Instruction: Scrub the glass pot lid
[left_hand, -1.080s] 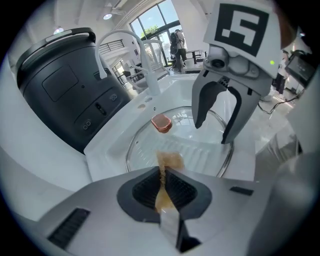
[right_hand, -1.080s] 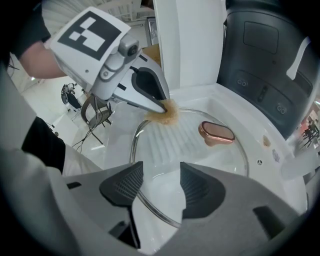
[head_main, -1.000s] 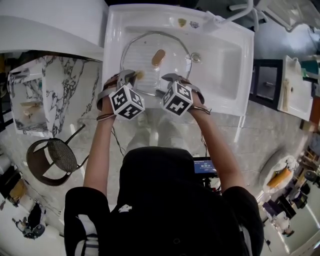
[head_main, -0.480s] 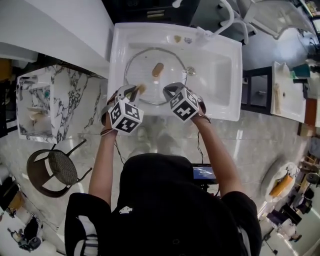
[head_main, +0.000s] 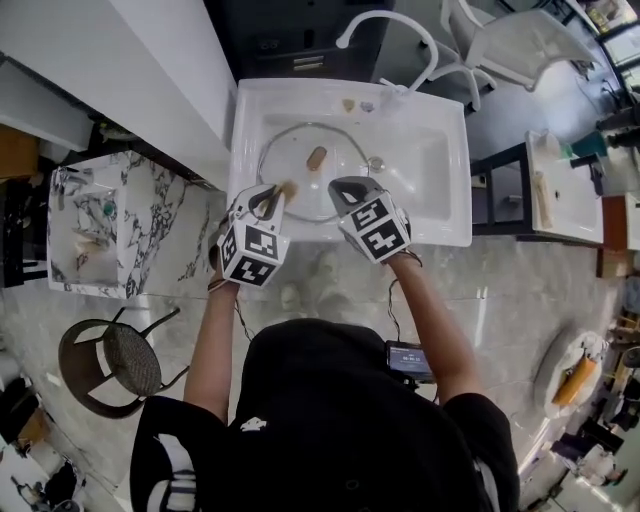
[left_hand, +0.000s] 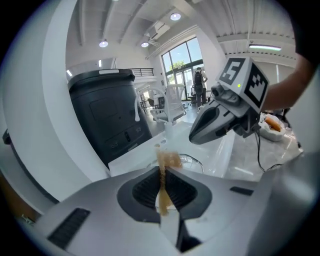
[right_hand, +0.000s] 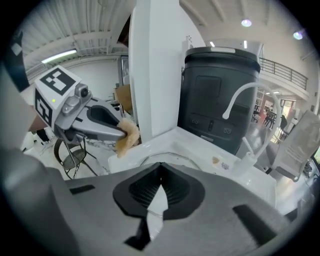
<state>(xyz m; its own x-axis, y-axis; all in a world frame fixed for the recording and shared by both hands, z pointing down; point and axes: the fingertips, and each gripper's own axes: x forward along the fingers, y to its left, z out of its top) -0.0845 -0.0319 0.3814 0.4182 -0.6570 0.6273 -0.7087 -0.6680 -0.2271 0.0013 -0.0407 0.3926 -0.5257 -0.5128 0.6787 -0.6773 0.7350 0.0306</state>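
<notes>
Pinching side, left gripper (left_hand: 162, 172): our jaws clamp a thin tan sponge (left_hand: 169, 160), and its frayed end sticks out past the tips. We hold it in the air over the sink's near rim, clear of the lid.
Right gripper (right_hand: 160, 170): our jaws are pressed together with nothing between them. We hold it just beside the left one, with the tips angled down toward the basin.
Sink (head_main: 440, 232): white and rectangular, it sits directly beyond our two grippers.
Glass pot lid (head_main: 295, 180): it lies flat in the left part of the basin with its tan knob (head_main: 316, 158) up. It is below and beyond both sets of tips, and we touch it with neither gripper.
Drain (head_main: 376, 163): we see it just right of the lid's rim.
Faucet (head_main: 390, 20): white and arched, it rises at the sink's far edge.
Dark cabinet (right_hand: 220, 85): it stands behind the sink, farthest from us.
</notes>
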